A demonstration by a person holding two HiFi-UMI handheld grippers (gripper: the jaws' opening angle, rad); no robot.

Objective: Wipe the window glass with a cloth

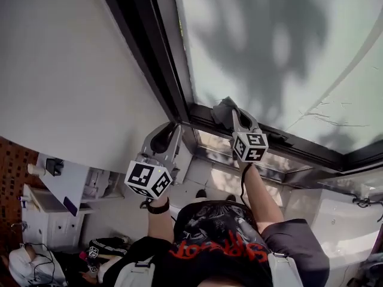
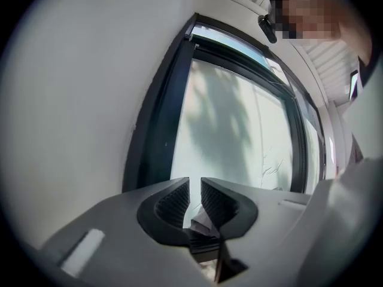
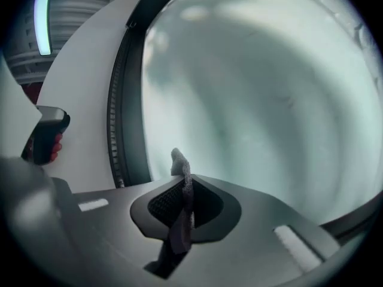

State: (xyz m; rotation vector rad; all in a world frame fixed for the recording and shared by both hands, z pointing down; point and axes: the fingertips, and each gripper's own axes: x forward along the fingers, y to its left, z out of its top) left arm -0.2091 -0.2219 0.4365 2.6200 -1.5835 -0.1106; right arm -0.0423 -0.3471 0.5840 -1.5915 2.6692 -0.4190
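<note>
The window glass (image 1: 269, 46) (image 2: 233, 130) (image 3: 257, 88) is pale and frosted, with tree shadows on it, inside a dark frame (image 1: 161, 70). My right gripper (image 1: 234, 113) (image 3: 182, 184) is shut on a grey cloth (image 1: 222, 109) (image 3: 179, 160). It holds the cloth at the glass's lower left corner, where the frame bars meet. My left gripper (image 1: 175, 129) (image 2: 195, 187) hangs just left of and below that corner, clear of the glass. Its jaws stand together with only a narrow slit and nothing between them.
A plain white wall (image 1: 72, 70) runs left of the frame. The dark bottom frame bar (image 1: 299, 145) crosses under the glass. A white cabinet (image 1: 42, 214) and floor clutter lie far below at the left. The person's body fills the lower middle.
</note>
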